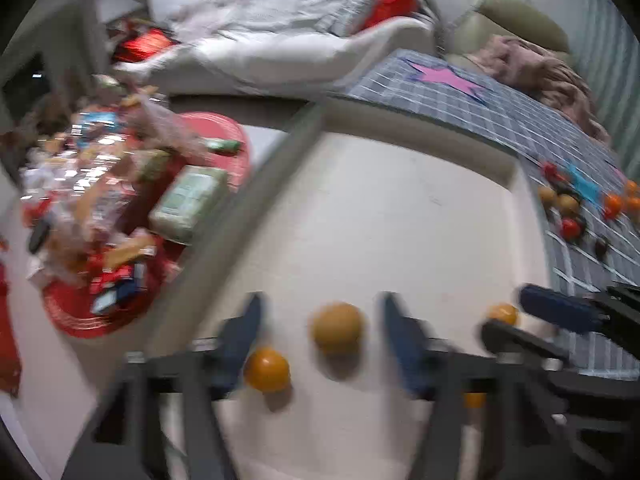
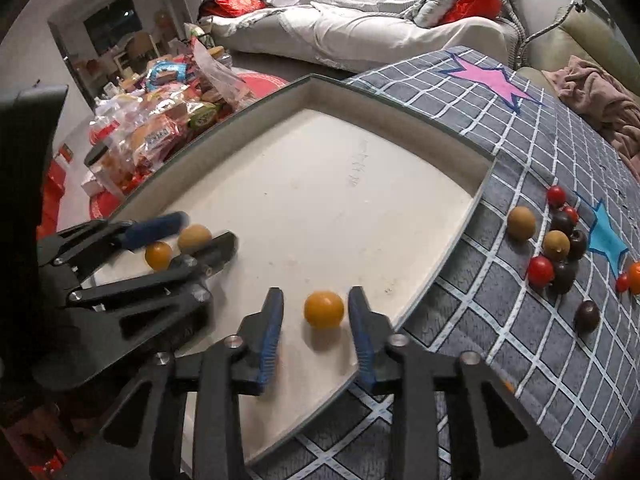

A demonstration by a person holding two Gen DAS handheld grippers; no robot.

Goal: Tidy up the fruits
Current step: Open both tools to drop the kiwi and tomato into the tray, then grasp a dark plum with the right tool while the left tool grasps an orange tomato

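Nearest the right wrist camera, the right gripper (image 2: 316, 332) hangs low over the near corner of a shallow white tray (image 2: 320, 184), its blue-padded fingers (image 2: 270, 336) spread apart on either side of an orange fruit (image 2: 324, 309) that lies on the tray floor; they do not touch it. The tray holds two more fruits toward its left edge: a second orange fruit (image 2: 158, 255) and a tan-brown round fruit (image 2: 194, 238), lying just beside each other. The left gripper (image 2: 200, 232) reaches in from the left with its jaws open around that pair; in its own blurred view the tan-brown fruit sits between the fingers, untouched. The tray rests on a grey checked blanket (image 2: 500, 340) with star patches, where a cluster of loose fruits (image 2: 556, 244) lies to the right: red, dark brown, tan and orange.
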